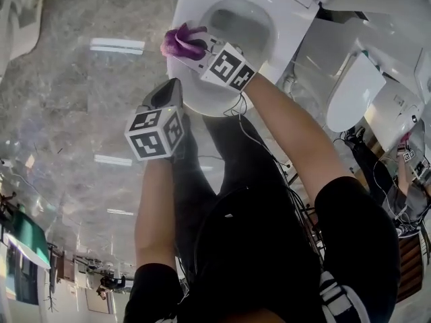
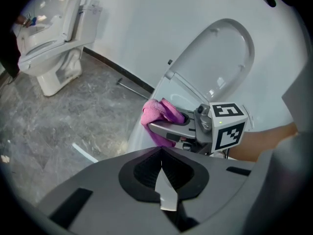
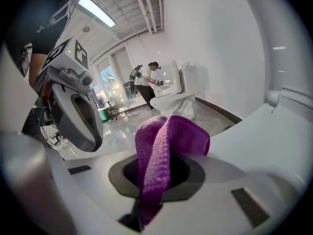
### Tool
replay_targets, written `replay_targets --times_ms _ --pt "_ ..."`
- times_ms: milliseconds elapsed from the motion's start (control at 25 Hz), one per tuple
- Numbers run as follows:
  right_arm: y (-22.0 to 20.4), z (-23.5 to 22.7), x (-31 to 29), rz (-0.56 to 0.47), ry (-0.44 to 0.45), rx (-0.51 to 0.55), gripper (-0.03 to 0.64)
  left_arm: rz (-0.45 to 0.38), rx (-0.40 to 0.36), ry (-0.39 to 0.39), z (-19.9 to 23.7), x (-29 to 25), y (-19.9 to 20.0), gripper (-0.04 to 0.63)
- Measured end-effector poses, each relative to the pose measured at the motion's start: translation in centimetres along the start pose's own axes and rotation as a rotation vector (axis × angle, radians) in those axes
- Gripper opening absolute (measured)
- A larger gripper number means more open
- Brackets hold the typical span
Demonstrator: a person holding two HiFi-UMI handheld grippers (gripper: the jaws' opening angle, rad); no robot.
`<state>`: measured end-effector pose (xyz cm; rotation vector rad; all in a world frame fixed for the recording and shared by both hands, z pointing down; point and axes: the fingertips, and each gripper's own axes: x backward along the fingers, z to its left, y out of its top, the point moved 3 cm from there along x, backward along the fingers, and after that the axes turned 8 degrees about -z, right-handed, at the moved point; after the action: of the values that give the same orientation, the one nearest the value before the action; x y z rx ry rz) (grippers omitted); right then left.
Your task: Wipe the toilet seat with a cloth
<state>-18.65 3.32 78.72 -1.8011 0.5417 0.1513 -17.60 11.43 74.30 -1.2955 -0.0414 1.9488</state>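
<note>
right jaws: clamped on the cloth (image 3: 164, 151), a purple fold standing up out of the right gripper (image 3: 155, 177).
cloth place: at the left rim of the seat (image 1: 202, 103) in the head view, over the outer edge; cannot tell whether it presses on the seat.
left jaws: pressed together, nothing between them.
left gripper (image 2: 161, 179): tilted down, just beside the right gripper, at the front of the seat, above the floor (image 2: 73, 111).
lid (image 2: 222, 58): raised, leaning back.
bowl (image 1: 242, 22): open to view inside the seat ring.
floor: grey, marbled, glossy.
background: second toilet (image 2: 49, 48) well apart; a person (image 3: 145, 84) bends over another one far off.
</note>
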Motion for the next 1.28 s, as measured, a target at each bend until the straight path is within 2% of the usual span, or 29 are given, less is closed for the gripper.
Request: replay_targets --times_ms 160,360,560,640,800,920,1040,1280 --pt "1.4 -3.6 -0.1 0.01 -0.029 0.01 0.052 -0.017 0.013 0.005 -1.1 -1.1 1.5 0.009" --pt "3.2 -8.9 0.1 0.066 -0.149 0.033 0.052 -0.018 0.026 0.018 -1.6 -1.9 2.2 0.009" --pt "5.5 -14.5 0.4 0.149 -0.233 0.161 0.052 -0.016 0.018 0.02 -2.5 -2.7 2.6 0.009" --pt "6.3 -16.7 0.8 0.173 -0.275 0.18 0.052 -0.011 0.02 0.017 -2.9 -2.5 2.5 0.009" --pt "8.0 -21.8 1.1 0.207 -0.385 0.148 0.052 -0.016 0.018 0.018 -2.7 -2.5 3.0 0.009" --pt "8.6 -23.7 1.2 0.226 -0.415 0.125 0.052 -0.018 0.024 0.023 -2.5 -2.3 2.7 0.009" --pt "8.7 -23.6 1.5 0.191 -0.447 0.084 0.052 -0.019 0.028 0.024 -2.3 -2.1 2.3 0.009" --pt "6.8 -21.5 3.4 0.095 -0.579 -0.046 0.052 -0.001 0.021 0.009 -2.2 -2.0 1.4 0.009"
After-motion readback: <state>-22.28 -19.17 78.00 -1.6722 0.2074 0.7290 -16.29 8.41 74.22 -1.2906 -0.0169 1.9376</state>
